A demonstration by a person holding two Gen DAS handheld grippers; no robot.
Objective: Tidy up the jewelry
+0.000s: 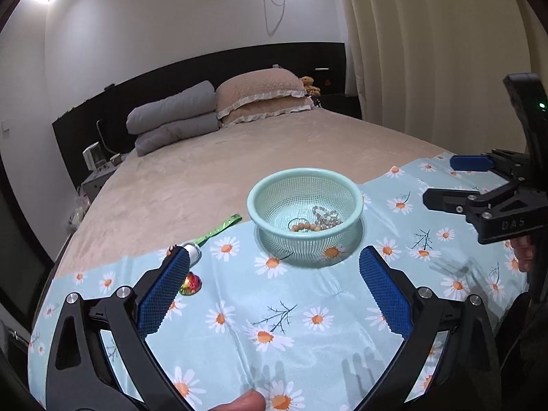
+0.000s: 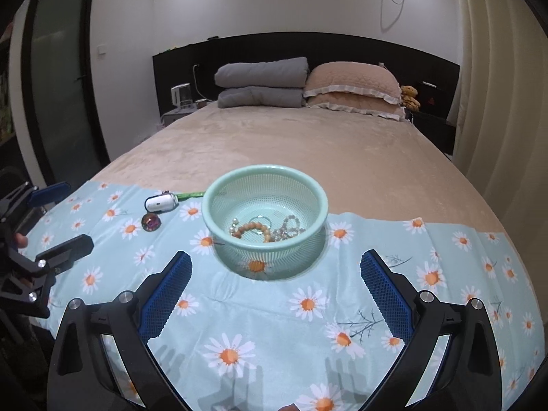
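Two grippers, left gripper (image 1: 274, 274) and right gripper (image 2: 275, 275), both wide open and empty, at 6 o'clock of basket (image 2: 219, 219) holding bead bracelets (image 2: 253, 231)

Left gripper (image 1: 274, 291): jaws spread wide, blue pads facing each other, nothing between them; pitched downward and forward. A fingertip (image 1: 248, 402) of the holding hand shows at the near edge of the left wrist view.

Right gripper (image 2: 275, 291): jaws at full spread, empty, same downward pitch. Seen from the left wrist view it sits at the far right, with fingers (image 1: 524, 250) wrapped under its black body.

The two grippers are side by side, well apart, not touching.
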